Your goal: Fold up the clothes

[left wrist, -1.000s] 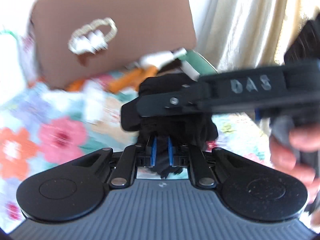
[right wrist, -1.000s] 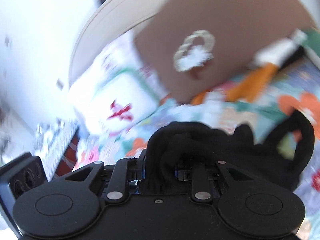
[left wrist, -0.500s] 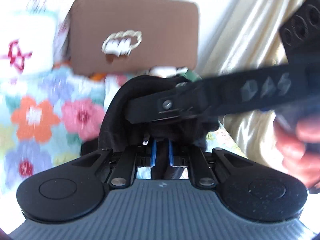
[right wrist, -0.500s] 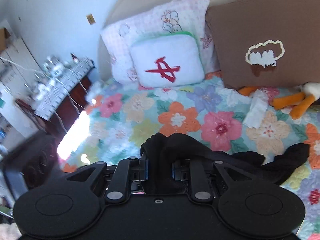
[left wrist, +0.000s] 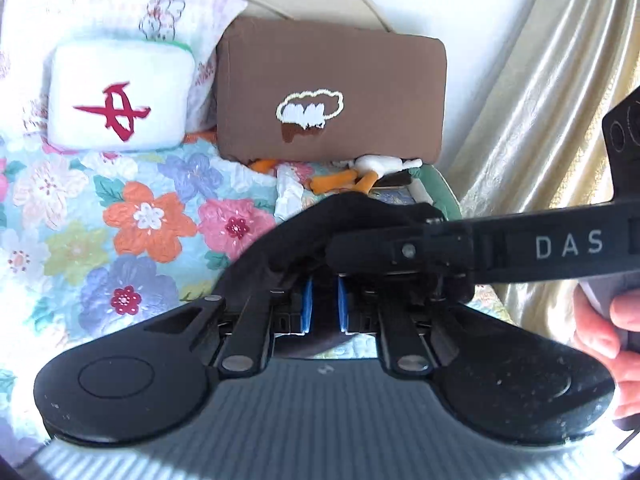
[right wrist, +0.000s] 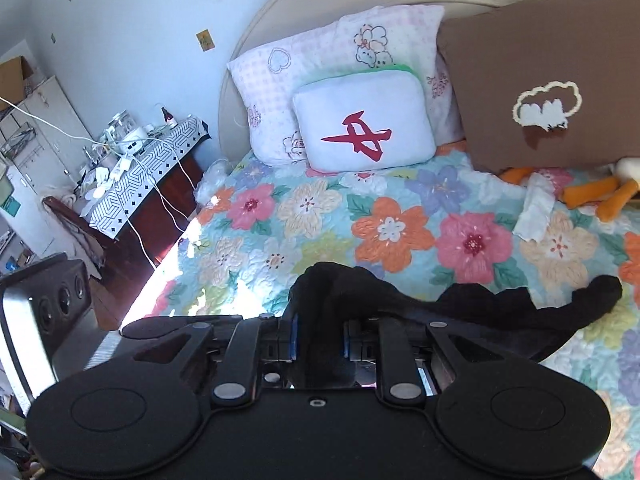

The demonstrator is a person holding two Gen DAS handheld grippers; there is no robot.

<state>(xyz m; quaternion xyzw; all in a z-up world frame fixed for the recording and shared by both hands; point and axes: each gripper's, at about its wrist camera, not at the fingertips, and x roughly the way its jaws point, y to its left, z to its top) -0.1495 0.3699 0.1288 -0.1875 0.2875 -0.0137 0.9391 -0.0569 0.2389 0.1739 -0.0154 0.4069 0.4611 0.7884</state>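
A black garment (left wrist: 304, 236) hangs between my two grippers above a floral quilt (left wrist: 132, 216). My left gripper (left wrist: 324, 308) is shut on one bunched part of it, blue pads pinching the cloth. My right gripper (right wrist: 318, 340) is shut on another part; the garment (right wrist: 480, 312) trails right from it, its far end resting on the quilt (right wrist: 320, 220). In the left wrist view the right gripper's body (left wrist: 520, 248) crosses just beyond my left fingers, held by a hand (left wrist: 608, 332).
At the bed's head lean a white cushion with a red mark (right wrist: 364, 120), a pink-patterned pillow (right wrist: 304, 60) and a brown cushion (left wrist: 332, 88). An orange and white plush toy (left wrist: 360, 176) and a white cloth (right wrist: 536, 212) lie near it. A cluttered side table (right wrist: 140, 152) stands left; a cream curtain (left wrist: 540, 120) hangs right.
Both grippers have swung back and steadied, so the bed's head end now shows sharply. The garment stays gripped by both; its loose end has dropped onto the quilt.
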